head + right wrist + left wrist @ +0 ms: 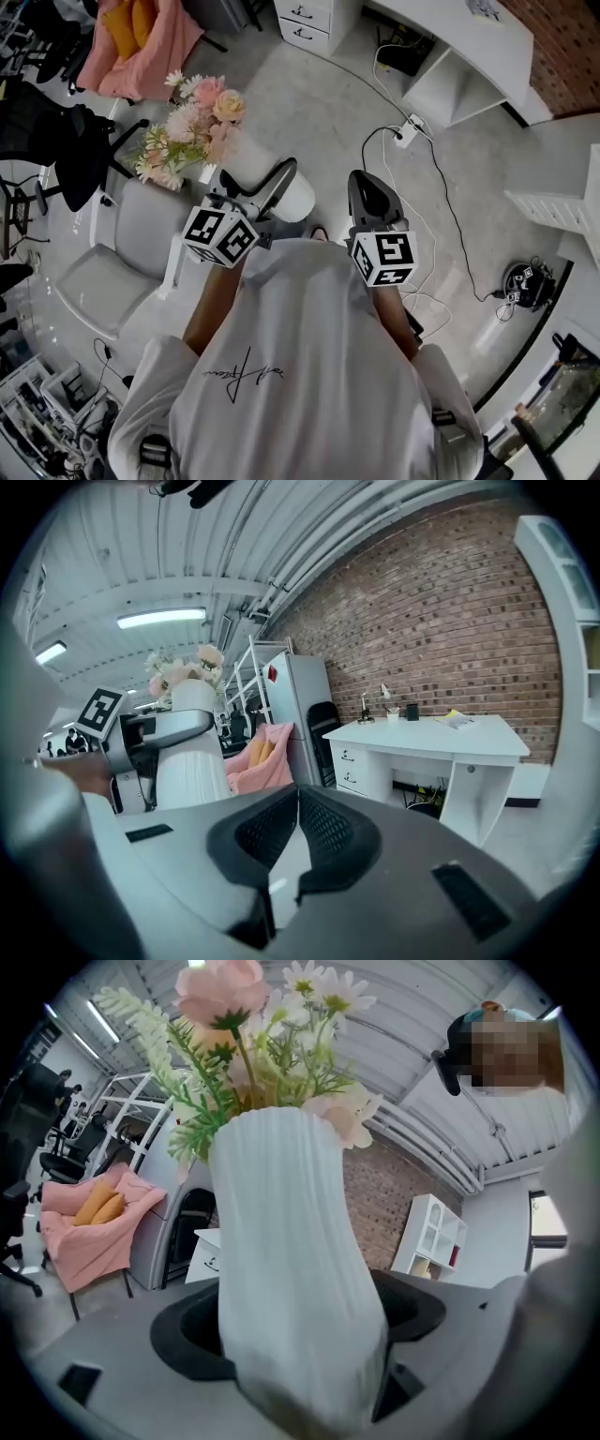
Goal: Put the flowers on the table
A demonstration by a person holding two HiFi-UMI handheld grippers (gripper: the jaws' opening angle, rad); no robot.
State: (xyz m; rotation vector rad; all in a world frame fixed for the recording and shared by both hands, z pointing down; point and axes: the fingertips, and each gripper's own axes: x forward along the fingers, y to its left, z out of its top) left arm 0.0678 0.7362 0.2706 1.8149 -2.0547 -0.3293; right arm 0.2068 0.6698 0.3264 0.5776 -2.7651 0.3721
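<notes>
**Inspector A:** Left gripper (pixel 298 1324), condition?

**Inspector B:** Its fingers (pixel 187 1335) stand wide apart and are clamped on the lower body of a white ribbed vase (pixel 281 1232). One finger sits on each side, with the pads against the ribs. The vase is roughly upright between them and clear of the floor. The pink and white flowers (pixel 248 1026) rise from its mouth, above the fingers.

**Inspector A:** Position against the white desk (pixel 436 735)?

**Inspector B:** In the right gripper view the vase is well apart from the desk, to its left. It is not on the tabletop.

**Inspector A:** Right gripper (pixel 296 808)?

**Inspector B:** Its fingers are closed tip to tip with nothing between them. It sits between the vase and the desk and touches neither.
</notes>
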